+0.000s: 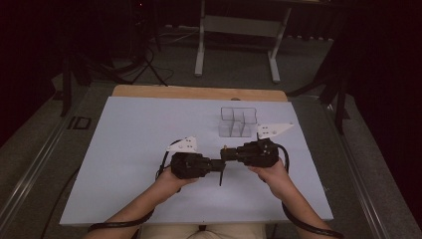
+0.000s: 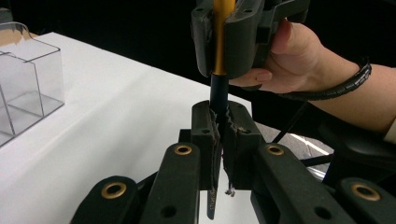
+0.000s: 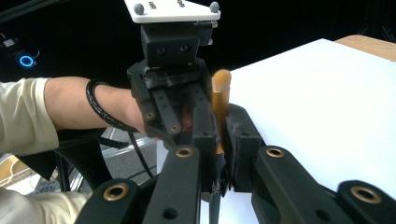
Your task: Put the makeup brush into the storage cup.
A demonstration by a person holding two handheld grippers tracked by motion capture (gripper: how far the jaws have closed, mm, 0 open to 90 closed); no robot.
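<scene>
A slim pen-like stick (image 1: 221,178) with a gold part (image 2: 222,28) and a black part (image 2: 218,93) stands roughly upright over the middle of the white table. My left gripper (image 2: 219,128) is shut on the black part; its thin end pokes out below the jaws. My right gripper (image 3: 222,135) is shut on the gold part (image 3: 220,100). The two grippers meet nose to nose in the high view, left (image 1: 219,165) and right (image 1: 226,154). The right gripper (image 2: 219,70) hangs just above my left jaws. The left gripper (image 3: 198,109) sits right behind my right jaws.
A clear plastic box with compartments (image 1: 238,122) stands on the white table top (image 1: 134,149) behind the right gripper, also at the left edge of the left gripper view (image 2: 28,79). A metal stand frame (image 1: 239,30) is on the floor beyond the table.
</scene>
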